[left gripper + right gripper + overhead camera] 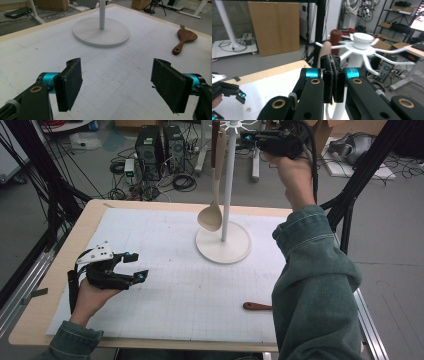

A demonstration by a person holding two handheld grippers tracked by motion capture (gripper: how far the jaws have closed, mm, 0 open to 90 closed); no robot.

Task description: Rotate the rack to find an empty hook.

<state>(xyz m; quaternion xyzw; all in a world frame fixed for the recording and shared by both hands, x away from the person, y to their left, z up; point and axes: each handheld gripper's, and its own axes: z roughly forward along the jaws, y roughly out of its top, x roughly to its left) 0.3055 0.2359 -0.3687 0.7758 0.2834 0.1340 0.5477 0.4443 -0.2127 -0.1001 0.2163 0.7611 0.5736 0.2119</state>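
Pale spoon point(325, 51) just beyond shut right gripper point(333, 75)

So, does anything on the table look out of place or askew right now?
Nothing looks damaged or spilled. One dark wooden utensil lies flat on the mat, apart from the white stand, while the pale spoon already hangs from a hook. The stand is upright.

Lab — computer towers point(160, 150), cables point(182, 182)

No text, label, brand or number can be read anywhere; small lettering on the right gripper's blue sleeve point(352, 72) is too blurred to read
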